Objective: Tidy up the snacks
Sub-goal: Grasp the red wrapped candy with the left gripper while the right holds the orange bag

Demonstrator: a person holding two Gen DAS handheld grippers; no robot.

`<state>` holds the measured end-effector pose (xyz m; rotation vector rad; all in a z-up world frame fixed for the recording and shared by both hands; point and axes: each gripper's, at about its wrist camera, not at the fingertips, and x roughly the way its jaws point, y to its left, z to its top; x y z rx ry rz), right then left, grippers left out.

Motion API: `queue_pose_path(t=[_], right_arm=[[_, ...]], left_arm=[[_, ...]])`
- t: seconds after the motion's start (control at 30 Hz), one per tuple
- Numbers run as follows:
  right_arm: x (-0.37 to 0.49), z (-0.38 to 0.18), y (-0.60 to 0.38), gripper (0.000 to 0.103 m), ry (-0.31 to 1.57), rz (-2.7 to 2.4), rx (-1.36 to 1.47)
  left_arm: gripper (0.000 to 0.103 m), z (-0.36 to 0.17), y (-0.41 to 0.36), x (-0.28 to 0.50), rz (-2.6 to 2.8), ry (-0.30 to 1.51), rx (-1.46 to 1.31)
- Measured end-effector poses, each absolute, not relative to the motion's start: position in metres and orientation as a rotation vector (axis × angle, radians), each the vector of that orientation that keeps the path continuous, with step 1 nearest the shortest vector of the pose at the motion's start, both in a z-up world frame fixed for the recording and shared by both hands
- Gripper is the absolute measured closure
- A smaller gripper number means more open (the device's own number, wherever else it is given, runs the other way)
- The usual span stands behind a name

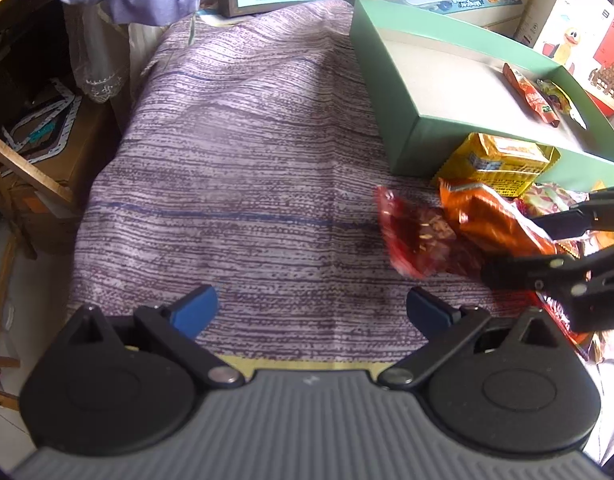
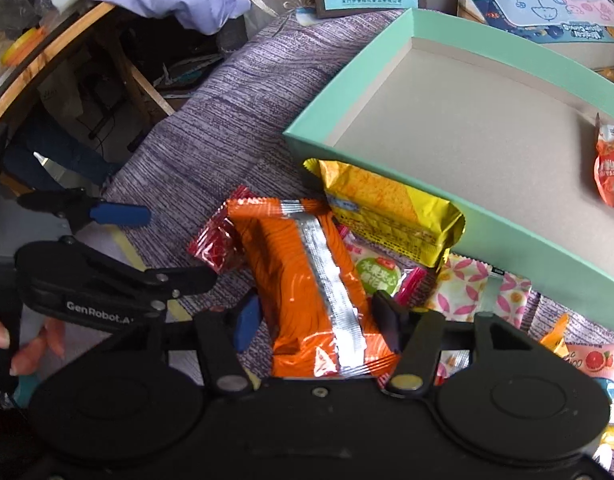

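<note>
Sorting is judged to be at an early stage. Two packets (image 1: 541, 96) are seen inside the green box (image 2: 519, 236); the remaining snacks are piled on the cloth-covered counter (image 1: 235, 184) against the box's near wall. The orange packet (image 2: 307, 280) is clamped between the fingers of the right gripper (image 2: 316, 322). The left gripper (image 1: 313, 308) is held wide and empty.
</note>
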<state>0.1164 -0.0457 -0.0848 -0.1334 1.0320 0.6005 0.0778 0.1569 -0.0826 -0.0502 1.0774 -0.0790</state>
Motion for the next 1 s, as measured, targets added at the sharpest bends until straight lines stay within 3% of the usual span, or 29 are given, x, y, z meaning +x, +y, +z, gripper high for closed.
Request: queue_pose_path(t=[0.47, 0.6, 0.8, 0.9, 1.0], right_arm=[[0.099, -0.06, -0.118, 0.055, 0.997, 0.428, 0.031], [0.095, -0.066, -0.133, 0.056, 1.018, 0.427, 0.044], [0.096, -0.074, -0.131, 0.052, 1.055, 0.486, 0.031], [0.103, -0.077, -0.123, 0.047, 1.063, 0.505, 0.02], [0.112, -0.082, -0.115, 0.036, 1.084, 0.522, 0.046]], left_arm=[[0.001, -0.063, 0.107, 0.103, -0.173, 1.062, -0.135], [0.029, -0.072, 0.085, 0.113, -0.202, 1.076, -0.015], [0.046, -0.07, 0.088, 0.098, -0.257, 1.065, 0.051], [0.045, -0.075, 0.093, 0.095, -0.23, 1.079, 0.069], [0.035, -0.076, 0.096, 0.096, -0.225, 1.088, 0.05]])
